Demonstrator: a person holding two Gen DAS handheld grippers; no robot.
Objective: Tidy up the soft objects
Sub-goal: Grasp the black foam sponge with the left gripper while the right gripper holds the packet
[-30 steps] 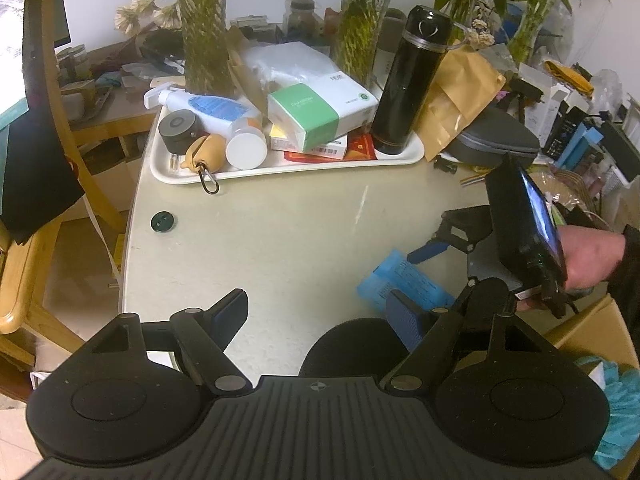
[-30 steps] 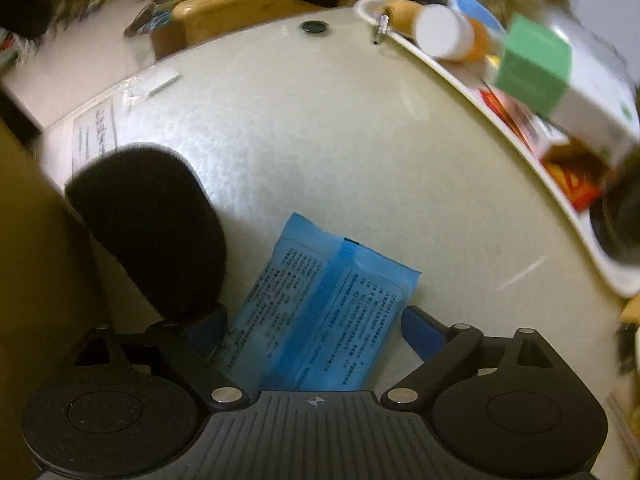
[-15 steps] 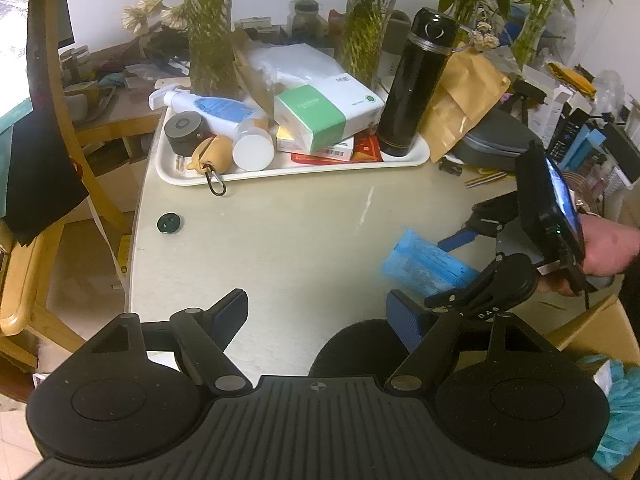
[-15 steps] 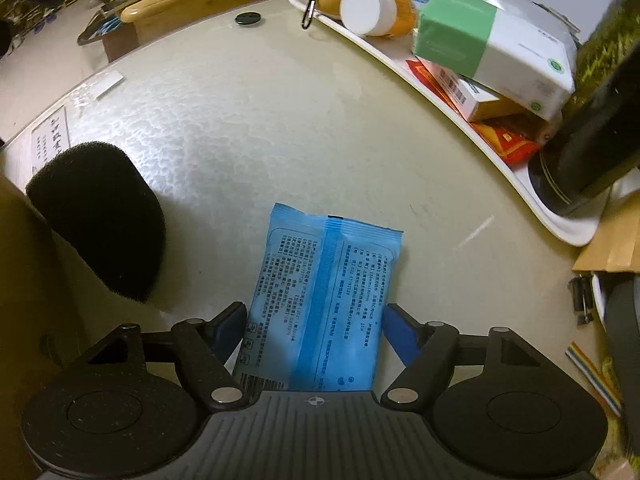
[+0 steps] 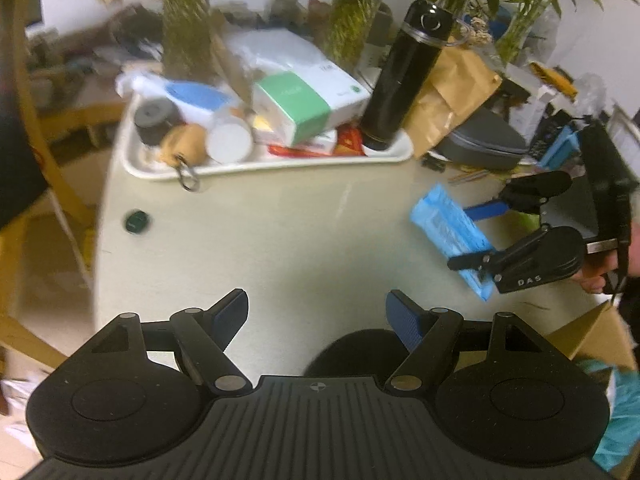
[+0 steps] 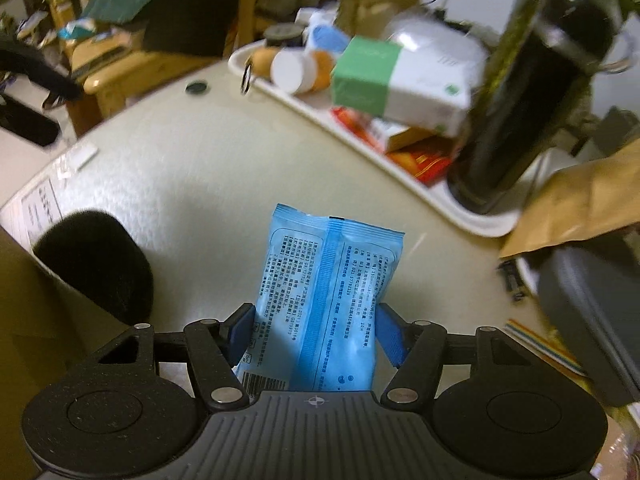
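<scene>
A blue wipes packet (image 6: 332,292) hangs lifted off the pale table (image 5: 260,248). My right gripper (image 6: 316,330) has its blue pads pressed on the packet's two sides, and its jaws are still closing on it. The left wrist view shows the same packet (image 5: 448,236) held in the right gripper (image 5: 476,236) at the table's right side. My left gripper (image 5: 318,312) stands open over the near table edge with nothing between its fingers. A black foam sponge (image 5: 352,352) lies just under its right finger; the right wrist view shows the sponge (image 6: 100,264) at the left.
A white tray (image 5: 256,166) at the back holds boxes, bottles and a tall black flask (image 5: 404,76). A grey case (image 5: 480,144) and brown paper bag lie right of it. A cardboard box (image 5: 592,340) stands at the table's near right. A small dark cap (image 5: 137,221) lies left.
The right gripper closed on the blue packet and raised it off the table, moving right and back. The left gripper shifted a little forward and stayed open.
</scene>
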